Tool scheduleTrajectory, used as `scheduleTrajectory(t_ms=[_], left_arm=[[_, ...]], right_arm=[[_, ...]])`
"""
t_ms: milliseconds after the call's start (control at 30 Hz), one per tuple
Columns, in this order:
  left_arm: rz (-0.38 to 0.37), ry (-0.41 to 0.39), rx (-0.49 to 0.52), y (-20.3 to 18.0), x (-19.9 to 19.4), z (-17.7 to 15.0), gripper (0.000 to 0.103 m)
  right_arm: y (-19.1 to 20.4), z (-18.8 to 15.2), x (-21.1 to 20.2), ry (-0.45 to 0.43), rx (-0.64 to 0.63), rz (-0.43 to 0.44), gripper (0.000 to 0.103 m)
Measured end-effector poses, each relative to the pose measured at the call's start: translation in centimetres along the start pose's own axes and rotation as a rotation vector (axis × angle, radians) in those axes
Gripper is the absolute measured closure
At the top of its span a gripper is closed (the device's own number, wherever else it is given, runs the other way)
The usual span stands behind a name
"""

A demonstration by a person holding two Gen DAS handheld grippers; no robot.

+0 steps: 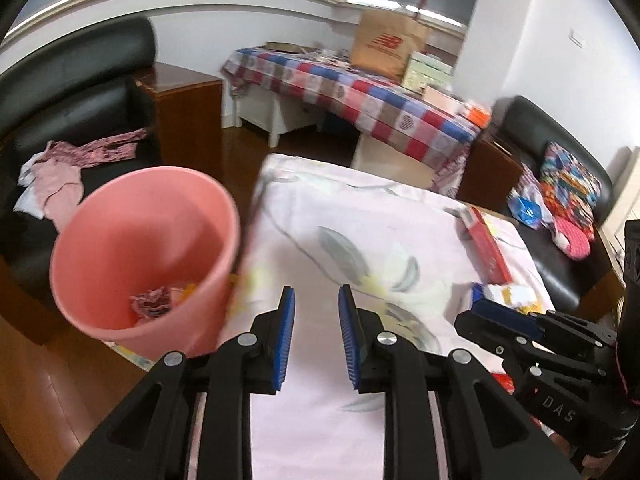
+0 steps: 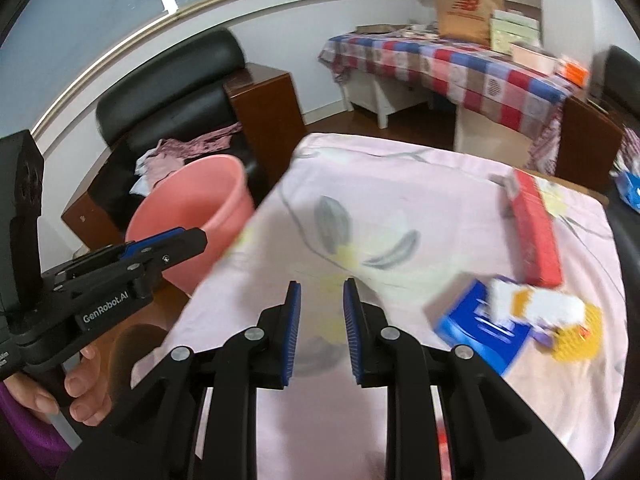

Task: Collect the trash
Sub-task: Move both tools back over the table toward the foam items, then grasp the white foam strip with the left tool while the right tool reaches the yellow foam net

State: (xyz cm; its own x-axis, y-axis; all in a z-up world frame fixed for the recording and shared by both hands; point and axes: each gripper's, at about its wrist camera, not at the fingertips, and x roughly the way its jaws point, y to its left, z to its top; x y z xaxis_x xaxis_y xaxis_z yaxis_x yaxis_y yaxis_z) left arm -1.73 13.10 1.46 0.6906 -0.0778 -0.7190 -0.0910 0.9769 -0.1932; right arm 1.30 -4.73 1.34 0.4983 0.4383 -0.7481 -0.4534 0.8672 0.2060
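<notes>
Both tongs empty at this moment. Left tongs (image 1: 316,336) had a clear gap between the blue pads, nothing in it. Right tongs (image 2: 322,332) same: pads apart, only cloth visible through the gap. Neither was touching anything.

Scene: low worktop (image 2: 400,168) covered by a pale pink floral cloth. Pink bin (image 1: 144,248) stood off its left edge, just beside it, with some crumpled scraps already at the bottom. Left tongs sat next to the bin, right tongs further along over the cloth.

Remaining trash on the worktop, all on the right side:
- blue box (image 2: 484,328) with white and yellow wrappers (image 2: 560,320) piled against it; blurred, so I couldn't separate the individual pieces.
- red box (image 2: 536,232) behind that pile, long and flat, long axis running away from the cameras toward the far right corner.

Key relation: the pile lay to the right of and slightly ahead of the right tongs, near; from the left wrist view it was well apart, past the right tongs (image 1: 504,312). So the right hand was nearer, the left hand nearer the bin.

My read: task partly done, bin holds some items, several left. Likely next pick is the wrapper pile with the right tongs, swinging rightward. The blue box looks wider than the current pad gap, so I'd expect a wider opening or a grab on a wrapper edge first. For the red box, closing across its short width looks like the workable approach.
</notes>
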Motion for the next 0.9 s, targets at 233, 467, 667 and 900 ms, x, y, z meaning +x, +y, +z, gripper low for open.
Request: scheduleTrajectory(t_ms=[233, 467, 667, 900], left_arm=[[-0.071, 0.040, 0.080, -4.4, 1.7, -1.2, 0.076], [-0.161, 0.095, 0.131, -7.4, 3.4, -2.4, 0.076], [-0.222, 0.129, 0.200, -10.2, 4.2, -3.3, 0.075], [-0.285, 0.141, 0.310, -14.4, 5.1, -2.6, 0.075]], right_arm=[[-4.1, -2.0, -1.9, -0.019, 0.083, -0.061, 0.081], [-8.5, -4.4, -4.0, -0.034, 0.147, -0.154, 0.081], [-11.7, -6.2, -5.2, -0.034, 0.210, -0.202, 0.081], [-14.5, -7.2, -5.8, -0.034, 0.272, -0.215, 0.081]])
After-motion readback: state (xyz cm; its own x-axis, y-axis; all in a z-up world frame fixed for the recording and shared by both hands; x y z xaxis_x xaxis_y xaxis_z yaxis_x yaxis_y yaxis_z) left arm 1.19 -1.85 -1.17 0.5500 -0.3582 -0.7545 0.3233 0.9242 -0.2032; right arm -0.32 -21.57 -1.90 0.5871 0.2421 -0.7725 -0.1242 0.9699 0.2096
